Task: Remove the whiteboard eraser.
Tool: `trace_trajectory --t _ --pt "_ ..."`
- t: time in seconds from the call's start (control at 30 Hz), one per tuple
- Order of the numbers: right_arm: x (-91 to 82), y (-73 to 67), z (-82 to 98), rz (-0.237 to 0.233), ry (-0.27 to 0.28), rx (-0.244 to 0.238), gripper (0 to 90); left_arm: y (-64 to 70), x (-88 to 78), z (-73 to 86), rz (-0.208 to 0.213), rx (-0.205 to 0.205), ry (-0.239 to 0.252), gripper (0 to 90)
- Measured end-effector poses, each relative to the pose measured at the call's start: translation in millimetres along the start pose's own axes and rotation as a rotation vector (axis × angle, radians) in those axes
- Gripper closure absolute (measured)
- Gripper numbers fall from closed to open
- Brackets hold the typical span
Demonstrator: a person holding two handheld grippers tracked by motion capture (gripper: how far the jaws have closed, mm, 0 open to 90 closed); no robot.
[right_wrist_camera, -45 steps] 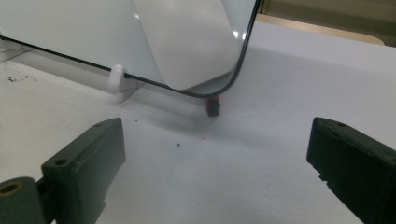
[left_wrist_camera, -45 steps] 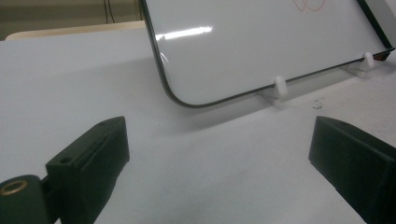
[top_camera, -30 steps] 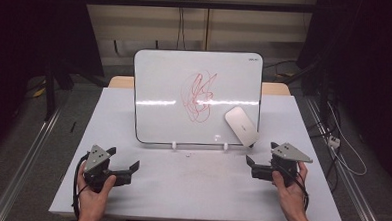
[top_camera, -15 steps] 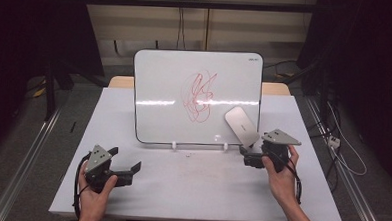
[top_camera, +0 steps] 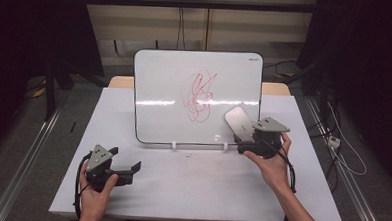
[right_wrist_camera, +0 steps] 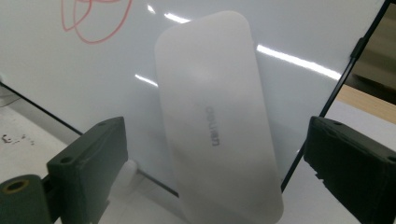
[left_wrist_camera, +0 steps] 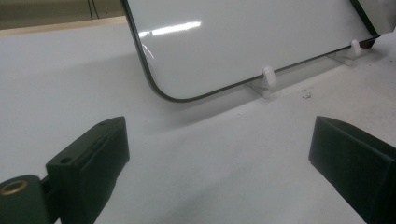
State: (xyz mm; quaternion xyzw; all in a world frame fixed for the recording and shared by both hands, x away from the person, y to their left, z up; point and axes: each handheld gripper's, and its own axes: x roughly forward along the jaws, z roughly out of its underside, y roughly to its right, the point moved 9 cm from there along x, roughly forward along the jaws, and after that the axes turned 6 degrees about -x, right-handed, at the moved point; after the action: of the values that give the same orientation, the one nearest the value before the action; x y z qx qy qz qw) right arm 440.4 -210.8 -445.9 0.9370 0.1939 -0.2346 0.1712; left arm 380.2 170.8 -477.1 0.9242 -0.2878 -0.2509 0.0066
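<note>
Right gripper (right_wrist_camera: 212, 158), jaws apart, faces eraser (right_wrist_camera: 217, 116) on scribbled whiteboard (top_camera: 184, 95).

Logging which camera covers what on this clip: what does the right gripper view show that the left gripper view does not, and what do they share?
Right gripper view: a white rounded-rectangle eraser with grey lettering against the board, between the open jaws of the right gripper, and looping red marker scribble. Left gripper view: the board's rounded lower corner and bare table beyond the open left gripper. Both: the black-edged glossy whiteboard, its small white plastic feet and the white table.
</note>
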Motion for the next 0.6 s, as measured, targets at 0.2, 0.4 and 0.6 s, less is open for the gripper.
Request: trace_trajectory --t 0.2,0.4,0.6 --pt "9.7 0.2 1.0 0.011 -0.044 -0.042 9.2 -0.7 0.4 -0.3 0.01 -0.01 0.007 5.1" --pt "12.8 -1.3 1.8 0.022 -0.05 -0.076 10.6 2.5 -0.6 -2.3 0.011 0.001 0.015 5.1" --pt "18.4 -2.3 1.9 0.044 -0.051 -0.117 15.6 3.4 0.4 -2.3 0.01 0.001 0.008 5.1"
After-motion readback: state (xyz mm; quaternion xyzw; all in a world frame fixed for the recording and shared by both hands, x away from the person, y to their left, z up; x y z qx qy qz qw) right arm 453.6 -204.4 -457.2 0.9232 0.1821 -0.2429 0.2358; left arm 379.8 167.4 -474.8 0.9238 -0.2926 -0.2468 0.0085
